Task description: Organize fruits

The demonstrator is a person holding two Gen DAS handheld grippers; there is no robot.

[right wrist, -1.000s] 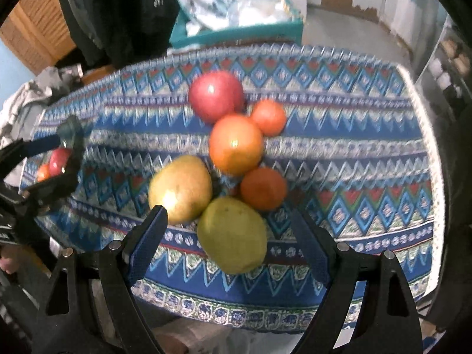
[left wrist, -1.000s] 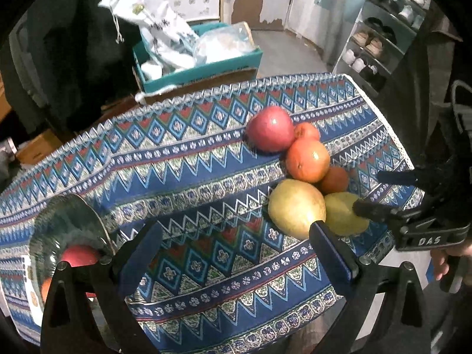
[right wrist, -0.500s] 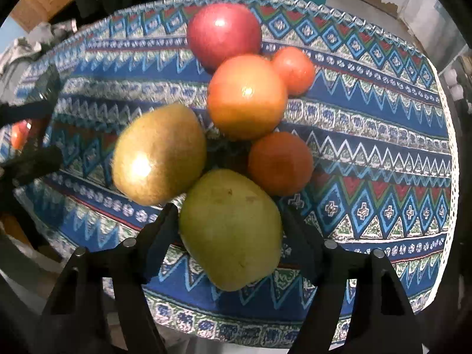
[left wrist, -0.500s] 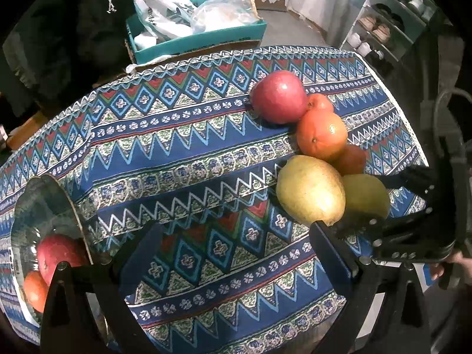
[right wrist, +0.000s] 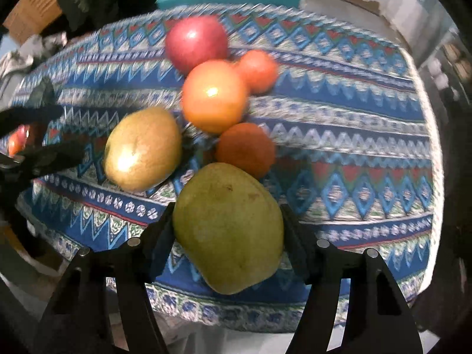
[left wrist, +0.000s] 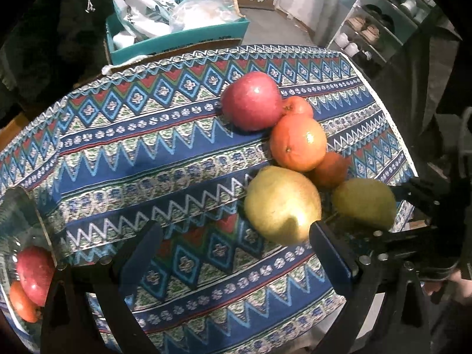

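A green pear [right wrist: 230, 227] sits between the fingers of my right gripper [right wrist: 227, 233], which is shut on it; it also shows in the left wrist view [left wrist: 364, 202]. Beside it on the patterned cloth lie a yellow pear [right wrist: 143, 149], a big orange [right wrist: 214, 96], two small tangerines [right wrist: 246, 149] [right wrist: 258, 66] and a red apple [right wrist: 196, 41]. My left gripper [left wrist: 236, 253] is open and empty, above the cloth left of the yellow pear [left wrist: 281, 203]. A glass bowl [left wrist: 17, 215] at far left holds a red apple [left wrist: 34, 274] and an orange fruit [left wrist: 20, 302].
A teal box [left wrist: 177, 38] with plastic bags stands behind the table. A shoe shelf [left wrist: 380, 20] is at the back right. The cloth's front edge [right wrist: 236, 315] is just under my right gripper.
My right gripper moved in onto the green pear and shut on it. My left gripper shifted slightly; the bowl slid toward the left edge of its view.
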